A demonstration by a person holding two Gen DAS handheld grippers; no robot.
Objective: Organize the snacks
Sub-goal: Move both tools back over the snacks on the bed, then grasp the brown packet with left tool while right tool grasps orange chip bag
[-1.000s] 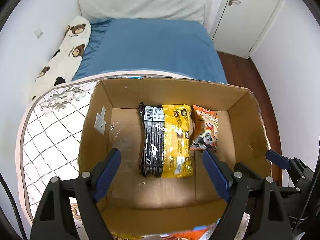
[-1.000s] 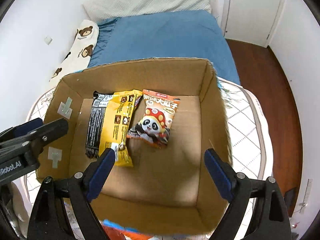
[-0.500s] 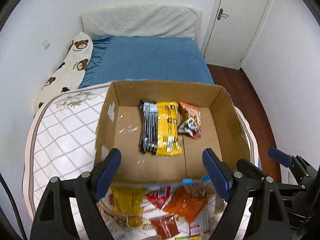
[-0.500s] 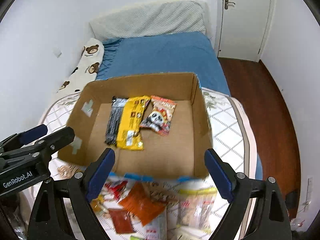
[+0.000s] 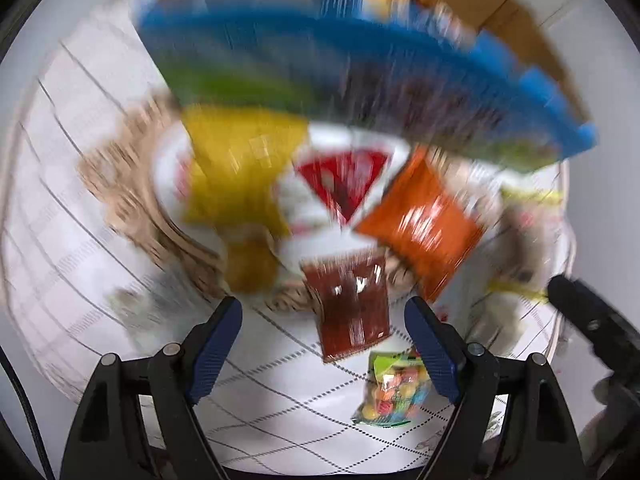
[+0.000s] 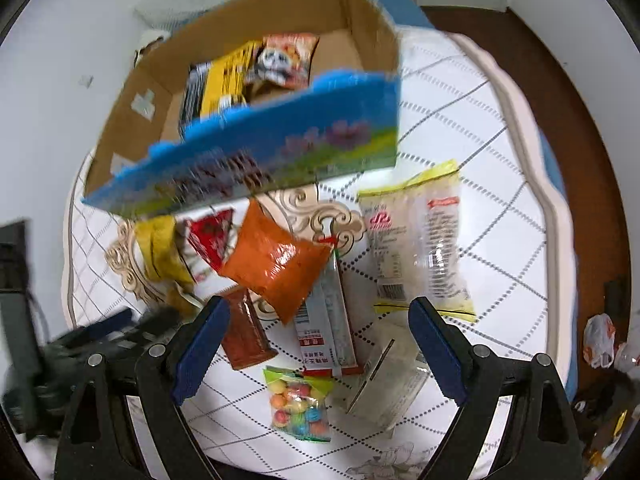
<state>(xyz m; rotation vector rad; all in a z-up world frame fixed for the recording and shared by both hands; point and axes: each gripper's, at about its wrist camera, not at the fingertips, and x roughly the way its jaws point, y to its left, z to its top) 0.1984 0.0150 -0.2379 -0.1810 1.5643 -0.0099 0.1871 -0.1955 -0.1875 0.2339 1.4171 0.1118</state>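
- The counter (image 6: 460, 128) wears a white cloth with a grey diamond grid
- The cardboard box (image 6: 132, 120), its outer wall printed blue, stands at the far side; a black packet, a yellow packet (image 6: 224, 80) and a panda packet (image 6: 286, 62) lie inside
- Loose snacks lie in front of the box: a clear bag (image 6: 416, 240) to the right, an orange packet (image 6: 276, 260) overlapping a red one, a brown bar (image 6: 244, 332), and a candy bag (image 6: 300, 404) nearest
- The right gripper (image 6: 316, 348) hangs over this pile, fingers spread wide, holding nothing
- The left gripper (image 5: 322, 344), in a badly blurred view, has fingers apart either side of the brown bar (image 5: 352, 312), empty
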